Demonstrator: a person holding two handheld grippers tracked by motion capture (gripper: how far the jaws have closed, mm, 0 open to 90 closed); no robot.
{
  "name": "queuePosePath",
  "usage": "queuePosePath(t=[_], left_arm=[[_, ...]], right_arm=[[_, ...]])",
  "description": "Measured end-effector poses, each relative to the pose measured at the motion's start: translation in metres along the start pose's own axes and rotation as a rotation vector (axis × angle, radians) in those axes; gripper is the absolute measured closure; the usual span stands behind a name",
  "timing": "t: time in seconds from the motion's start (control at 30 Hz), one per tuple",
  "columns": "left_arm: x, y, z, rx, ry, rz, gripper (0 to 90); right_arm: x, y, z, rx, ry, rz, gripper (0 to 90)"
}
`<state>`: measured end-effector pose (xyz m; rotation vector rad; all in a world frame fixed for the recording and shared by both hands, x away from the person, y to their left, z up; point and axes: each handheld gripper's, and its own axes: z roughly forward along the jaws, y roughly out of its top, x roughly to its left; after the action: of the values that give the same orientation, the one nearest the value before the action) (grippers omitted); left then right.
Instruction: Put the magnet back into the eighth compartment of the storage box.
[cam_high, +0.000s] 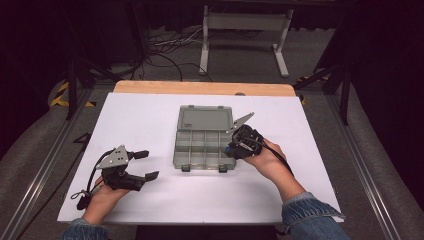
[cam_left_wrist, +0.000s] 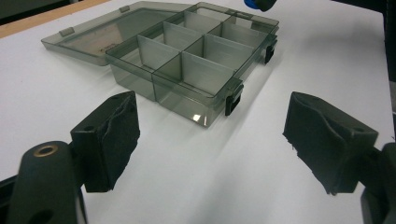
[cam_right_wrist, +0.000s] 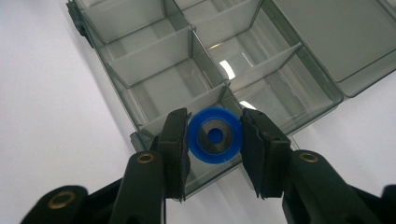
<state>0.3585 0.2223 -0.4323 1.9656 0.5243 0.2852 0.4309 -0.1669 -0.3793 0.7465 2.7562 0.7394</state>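
The blue ring (cam_right_wrist: 215, 135), pinched in our right tool (cam_right_wrist: 214, 140), hangs over the near corner compartment of the open grey box (cam_high: 205, 145) on the bench (cam_high: 150, 120). We should lower it inside the dividers before releasing. Our left tool (cam_left_wrist: 212, 135) rests spread, empty.

Hand-held gripper (cam_right_wrist: 215, 135) clamps blue ring (cam_right_wrist: 201, 136) above the open organizer box (cam_right_wrist: 154, 88)
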Motion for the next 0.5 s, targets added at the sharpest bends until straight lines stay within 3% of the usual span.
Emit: queuePosePath(t=[0.5], left_arm=[[0.0, 0.0, 0.0, -0.001, 0.003, 0.002, 18.6]], right_arm=[[-0.003, -0.005, 0.017, 0.038, 0.022, 0.02, 62.6]])
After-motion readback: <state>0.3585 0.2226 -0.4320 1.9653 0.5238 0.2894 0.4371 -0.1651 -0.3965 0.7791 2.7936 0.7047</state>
